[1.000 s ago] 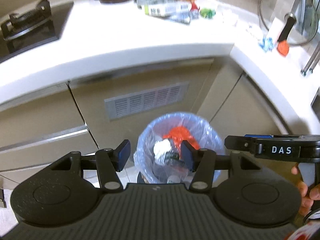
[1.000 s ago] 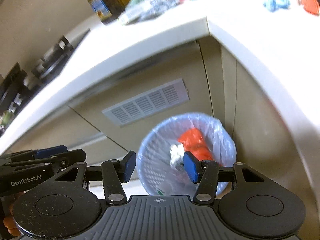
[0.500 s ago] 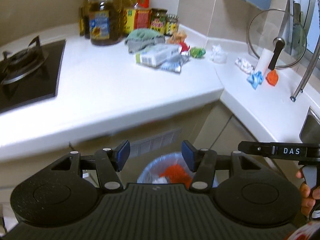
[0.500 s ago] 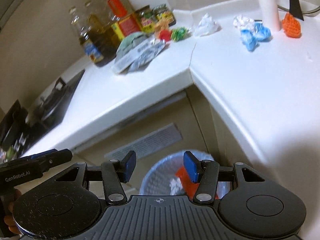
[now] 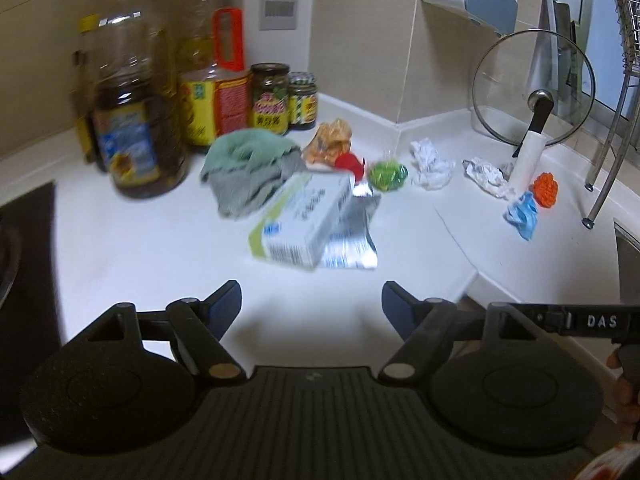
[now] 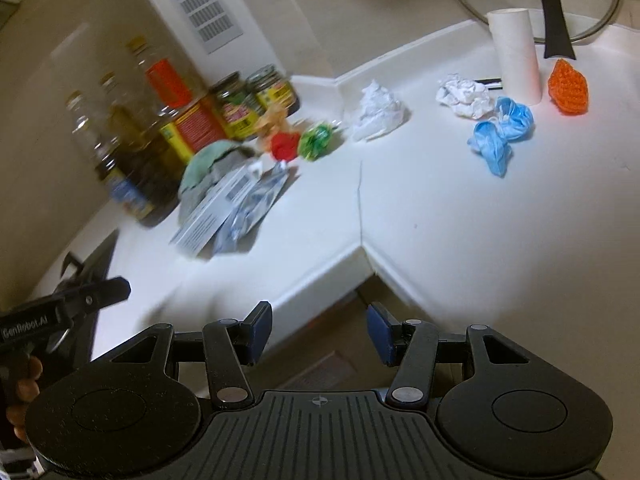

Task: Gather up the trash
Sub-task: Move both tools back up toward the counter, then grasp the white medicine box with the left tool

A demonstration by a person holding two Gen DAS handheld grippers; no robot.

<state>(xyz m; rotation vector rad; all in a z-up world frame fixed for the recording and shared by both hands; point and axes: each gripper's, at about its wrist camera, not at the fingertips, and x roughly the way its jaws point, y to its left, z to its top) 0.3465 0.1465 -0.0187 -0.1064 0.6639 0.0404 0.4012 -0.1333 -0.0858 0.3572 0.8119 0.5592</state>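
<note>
Left claw (image 5: 312, 304) opening, empty; carton (image 5: 302, 220) on counter just ahead. Right claw (image 6: 316, 332) apart, empty.

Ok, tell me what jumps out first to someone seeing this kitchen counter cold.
The scatter of bright crumpled trash on the white counter grabs the eye: a blue wad and an orange net scrubber beside the cardboard tube, with red and green balls near the corner. To the left, a carton lies on a foil pouch in front of tall oil bottles.
</note>
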